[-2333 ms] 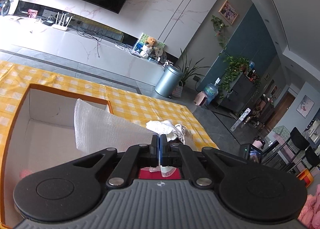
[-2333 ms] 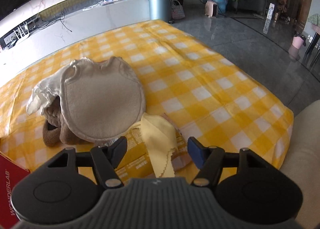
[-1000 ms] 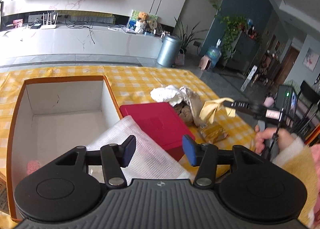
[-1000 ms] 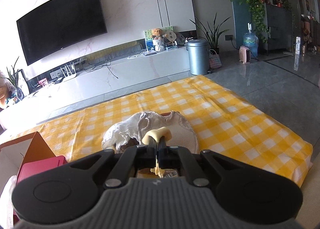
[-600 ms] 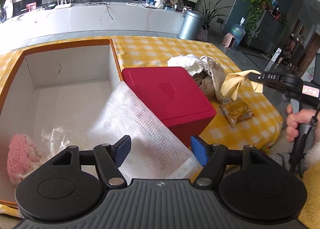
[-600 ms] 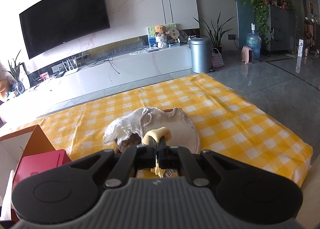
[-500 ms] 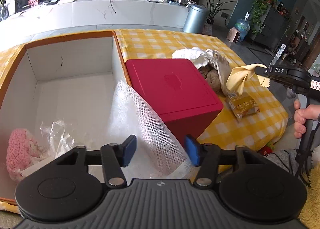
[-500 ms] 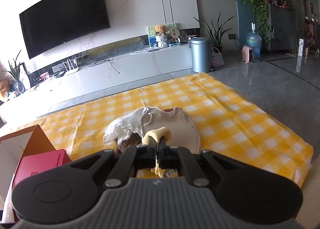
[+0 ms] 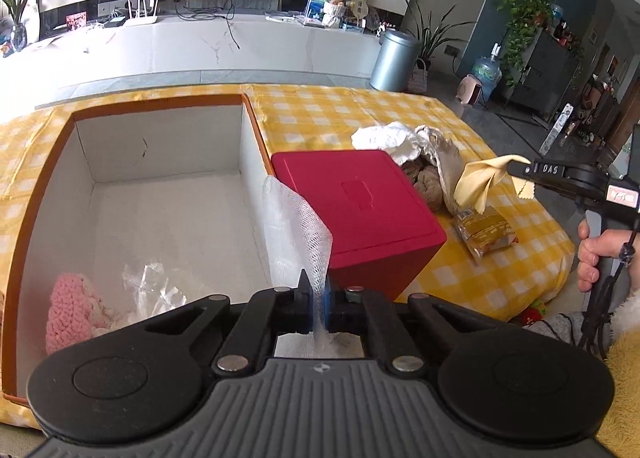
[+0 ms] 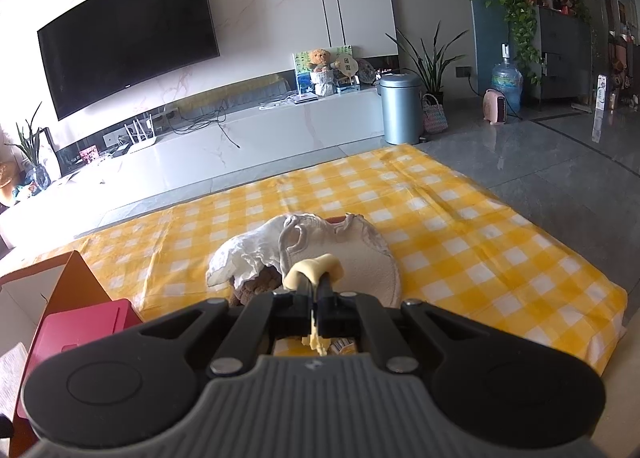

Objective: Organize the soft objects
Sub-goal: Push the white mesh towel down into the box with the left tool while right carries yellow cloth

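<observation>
My left gripper [image 9: 317, 298] is shut on a white mesh sheet [image 9: 298, 234] that stands up over the near right wall of an open cardboard box [image 9: 160, 146]. A pink knitted piece [image 9: 70, 308] and clear plastic [image 9: 150, 284] lie in the box. My right gripper [image 10: 316, 290] is shut on a yellow cloth [image 10: 314, 268], held in the air; the left wrist view shows this cloth [image 9: 480, 182] hanging above the table, right of a red box [image 9: 356, 202]. A white and beige bib pile [image 10: 320, 250] covers a brown plush [image 10: 256, 284].
A yellow checked cloth covers the table [image 10: 460, 226]. A yellow snack packet [image 9: 486, 232] lies right of the red box, which also shows in the right wrist view [image 10: 80, 332]. A TV console [image 10: 240, 134] and a grey bin [image 10: 400, 108] stand beyond the table.
My left gripper was open over the mesh sheet and has shut on it. The sheet now stands bunched up. My right gripper keeps holding the yellow cloth, almost still.
</observation>
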### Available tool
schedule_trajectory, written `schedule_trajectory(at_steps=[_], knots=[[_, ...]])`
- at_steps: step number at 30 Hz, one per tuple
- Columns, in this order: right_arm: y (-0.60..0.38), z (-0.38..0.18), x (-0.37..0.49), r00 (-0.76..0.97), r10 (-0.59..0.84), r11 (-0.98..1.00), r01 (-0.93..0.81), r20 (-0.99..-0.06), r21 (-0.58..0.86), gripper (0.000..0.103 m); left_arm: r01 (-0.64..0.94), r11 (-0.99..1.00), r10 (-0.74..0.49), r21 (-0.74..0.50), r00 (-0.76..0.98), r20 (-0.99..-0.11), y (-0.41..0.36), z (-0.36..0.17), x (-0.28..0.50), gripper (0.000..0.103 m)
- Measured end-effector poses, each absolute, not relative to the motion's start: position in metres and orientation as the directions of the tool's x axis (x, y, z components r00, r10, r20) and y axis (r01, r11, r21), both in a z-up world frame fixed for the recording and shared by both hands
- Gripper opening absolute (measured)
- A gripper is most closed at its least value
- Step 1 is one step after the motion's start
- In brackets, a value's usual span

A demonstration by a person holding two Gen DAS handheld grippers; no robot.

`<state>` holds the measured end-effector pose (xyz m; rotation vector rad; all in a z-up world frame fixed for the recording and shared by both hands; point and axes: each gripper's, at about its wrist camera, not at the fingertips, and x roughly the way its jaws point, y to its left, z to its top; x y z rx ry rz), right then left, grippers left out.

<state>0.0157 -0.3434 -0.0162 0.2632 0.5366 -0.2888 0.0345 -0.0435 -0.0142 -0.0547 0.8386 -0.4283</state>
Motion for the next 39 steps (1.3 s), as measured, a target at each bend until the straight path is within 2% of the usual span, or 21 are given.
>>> schedule_trajectory(at_steps=[12, 24, 31, 34, 36, 39], knots=[[-0.339, -0.009, 0.010, 0.844, -0.186, 0.934, 0.311, -0.503, 0.177, 0.000, 0.305, 0.920, -0.392, -0.248, 0.681, -0.618, -0.016, 0.017, 0.032, 0.003], [-0.299, 0.033, -0.004, 0.930, -0.036, 0.970, 0.121, -0.367, 0.210, 0.000, 0.222, 0.945, -0.324, -0.242, 0.748, -0.579, 0.020, 0.030, 0.048, 0.003], [-0.239, 0.054, -0.003, 0.948, 0.117, 0.984, -0.070, -0.296, 0.166, 0.000, 0.177, 0.983, -0.176, -0.054, 0.801, -0.573, 0.026, 0.023, 0.068, 0.003], [-0.209, 0.056, 0.000, 0.939, 0.179, 0.980, -0.145, -0.294, 0.134, 0.000, 0.097, 0.986, -0.009, 0.135, 0.840, -0.543, 0.017, 0.016, 0.070, 0.003], [-0.187, 0.053, 0.003, 0.928, 0.216, 0.975, -0.192, -0.302, 0.108, 0.000, 0.073, 0.970, 0.060, 0.231, 0.853, -0.519, 0.007, 0.007, 0.071, 0.003], [-0.158, 0.048, 0.006, 0.904, 0.284, 0.959, -0.266, -0.319, 0.100, 0.000, 0.115, 0.972, 0.025, 0.205, 0.817, -0.576, 0.001, -0.009, 0.082, 0.003]])
